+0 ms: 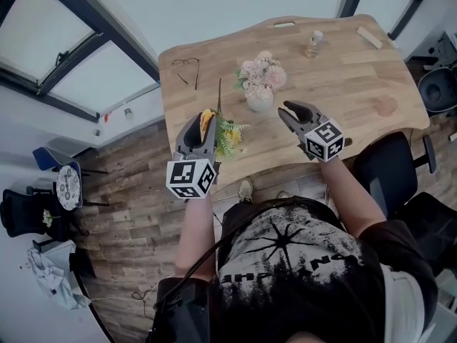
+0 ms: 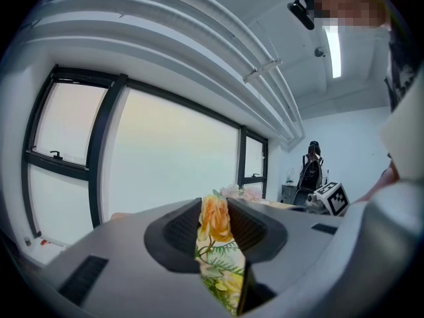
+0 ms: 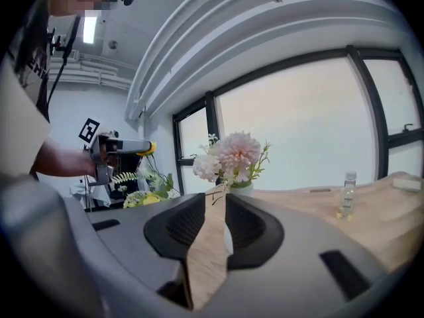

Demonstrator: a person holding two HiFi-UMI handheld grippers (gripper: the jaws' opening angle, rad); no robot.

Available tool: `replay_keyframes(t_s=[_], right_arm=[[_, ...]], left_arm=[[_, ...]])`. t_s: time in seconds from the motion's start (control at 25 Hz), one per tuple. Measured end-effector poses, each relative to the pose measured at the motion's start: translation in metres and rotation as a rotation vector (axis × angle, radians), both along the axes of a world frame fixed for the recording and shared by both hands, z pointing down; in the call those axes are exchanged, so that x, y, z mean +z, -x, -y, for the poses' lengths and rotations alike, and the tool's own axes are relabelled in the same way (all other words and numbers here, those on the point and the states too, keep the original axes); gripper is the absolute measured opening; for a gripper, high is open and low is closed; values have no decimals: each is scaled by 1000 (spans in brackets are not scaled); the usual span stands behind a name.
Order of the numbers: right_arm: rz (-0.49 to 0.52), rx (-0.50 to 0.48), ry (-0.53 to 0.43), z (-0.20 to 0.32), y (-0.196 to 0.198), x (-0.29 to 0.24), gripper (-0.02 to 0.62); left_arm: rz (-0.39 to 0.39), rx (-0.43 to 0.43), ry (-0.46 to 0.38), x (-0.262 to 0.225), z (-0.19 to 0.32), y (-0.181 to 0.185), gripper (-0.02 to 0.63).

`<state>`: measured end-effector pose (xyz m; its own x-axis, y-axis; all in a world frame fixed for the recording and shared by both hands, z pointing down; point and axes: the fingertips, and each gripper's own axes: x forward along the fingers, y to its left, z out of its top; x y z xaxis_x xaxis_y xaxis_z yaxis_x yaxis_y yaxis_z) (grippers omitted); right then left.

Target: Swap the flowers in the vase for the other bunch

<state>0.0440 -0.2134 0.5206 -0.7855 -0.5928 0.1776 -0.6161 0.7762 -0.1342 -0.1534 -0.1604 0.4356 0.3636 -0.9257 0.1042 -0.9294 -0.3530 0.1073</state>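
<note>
Flat daylight pours through the windows (image 3: 318, 131) behind the table (image 1: 343, 84), bleaching the panes to white glare. A ceiling strip light (image 2: 332, 48) glows overhead. Shadows on the table are faint. Fisheye lenses bend window frames and darken corners.

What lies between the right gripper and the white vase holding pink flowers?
Only bare light wooden table separates the right gripper from the white vase of pink flowers; the right gripper view shows it best.

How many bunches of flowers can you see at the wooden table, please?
2. The pink bunch stands in the white vase on the table; the yellow bunch is gripped in the left tool, above the table's near edge. None seems hidden.
</note>
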Motion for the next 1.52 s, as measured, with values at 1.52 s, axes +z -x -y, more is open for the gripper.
replay_keyframes(t_s=[1.52], right_arm=[[-13, 14, -113, -55, -108, -43, 18]], left_arm=[[71, 7, 32, 31, -46, -98, 124]])
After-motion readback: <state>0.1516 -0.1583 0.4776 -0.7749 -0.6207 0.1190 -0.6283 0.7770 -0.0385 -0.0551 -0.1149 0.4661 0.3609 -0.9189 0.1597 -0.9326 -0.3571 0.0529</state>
